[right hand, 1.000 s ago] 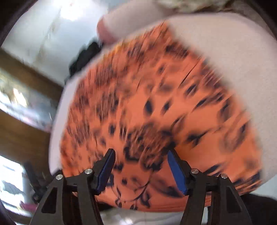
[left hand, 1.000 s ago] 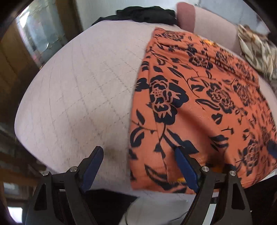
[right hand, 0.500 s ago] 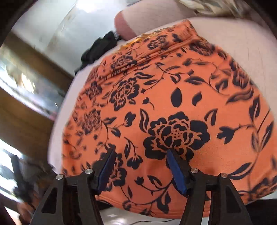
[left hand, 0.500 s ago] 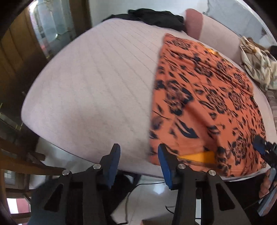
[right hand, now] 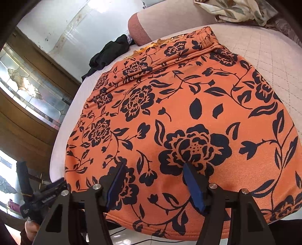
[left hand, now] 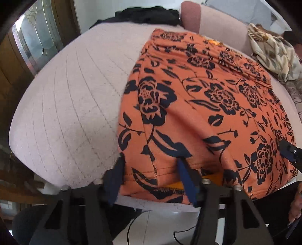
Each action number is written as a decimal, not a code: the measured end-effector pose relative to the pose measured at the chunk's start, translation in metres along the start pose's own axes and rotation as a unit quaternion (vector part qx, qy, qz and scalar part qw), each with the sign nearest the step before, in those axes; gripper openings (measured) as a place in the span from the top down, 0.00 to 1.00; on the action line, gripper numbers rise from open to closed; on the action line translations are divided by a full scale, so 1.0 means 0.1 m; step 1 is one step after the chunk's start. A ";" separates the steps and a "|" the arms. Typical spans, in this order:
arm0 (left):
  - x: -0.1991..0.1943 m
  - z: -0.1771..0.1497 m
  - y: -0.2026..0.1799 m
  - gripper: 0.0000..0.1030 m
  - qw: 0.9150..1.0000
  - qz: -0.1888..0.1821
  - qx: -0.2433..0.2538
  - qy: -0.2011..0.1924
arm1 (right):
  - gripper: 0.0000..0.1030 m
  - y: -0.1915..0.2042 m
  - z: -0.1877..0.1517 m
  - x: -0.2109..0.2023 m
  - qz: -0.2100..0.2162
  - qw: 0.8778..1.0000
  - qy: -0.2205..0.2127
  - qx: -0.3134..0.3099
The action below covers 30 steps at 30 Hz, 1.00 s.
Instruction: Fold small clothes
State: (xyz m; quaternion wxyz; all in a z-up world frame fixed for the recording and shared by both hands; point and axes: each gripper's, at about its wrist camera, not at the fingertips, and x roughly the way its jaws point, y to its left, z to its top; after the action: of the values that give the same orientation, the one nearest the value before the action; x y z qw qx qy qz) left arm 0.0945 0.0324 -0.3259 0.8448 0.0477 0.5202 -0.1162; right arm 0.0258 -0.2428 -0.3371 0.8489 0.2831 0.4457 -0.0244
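Observation:
An orange garment with black flowers point(left hand: 198, 105) lies flat on a pale pink quilted surface point(left hand: 71, 98), its hem at the near edge. My left gripper point(left hand: 151, 169) straddles the hem's near left corner. Its jaws are closing with the cloth between the blue pads point(left hand: 186, 179), and no pinch shows. My right gripper point(right hand: 152, 181) hovers open over the hem area of the garment point(right hand: 179, 113), nothing pinched between its fingers. The right gripper's tip point(left hand: 288, 152) also shows at the right of the left wrist view. The left gripper point(right hand: 47, 192) shows at the lower left of the right wrist view.
A black garment point(left hand: 149, 16) lies at the far edge beside a pink cushion point(left hand: 190, 15). A beige patterned cloth point(left hand: 273, 50) is heaped at the far right. A wooden cabinet with glass panes point(left hand: 28, 43) stands to the left. A cable point(left hand: 132, 226) runs across the floor below the near edge.
My left gripper's jaws have narrowed from wide, and it has come in from beyond the edge onto the garment's corner. The right wrist view has gone from blurred to steady.

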 end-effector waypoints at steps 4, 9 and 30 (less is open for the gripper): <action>-0.06 0.06 0.16 0.91 1.000 -0.017 0.000 0.019 | 0.35 0.01 0.02 0.01 -0.003 1.000 -0.001 0.003; -0.35 0.08 0.64 0.92 0.998 -0.024 -0.051 0.012 | 0.35 -0.02 0.05 0.01 0.003 1.000 -0.002 0.019; -0.09 0.14 0.77 0.35 0.990 -0.057 -0.089 0.089 | 0.33 -0.64 0.33 -1.05 0.027 0.994 -0.086 0.069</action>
State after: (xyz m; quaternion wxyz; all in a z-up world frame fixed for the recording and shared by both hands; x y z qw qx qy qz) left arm 0.1214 0.1053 -0.3142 0.7883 -0.0470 0.6030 -0.1127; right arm -0.0320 -0.3356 -0.2707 0.8629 0.3498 0.3603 -0.0567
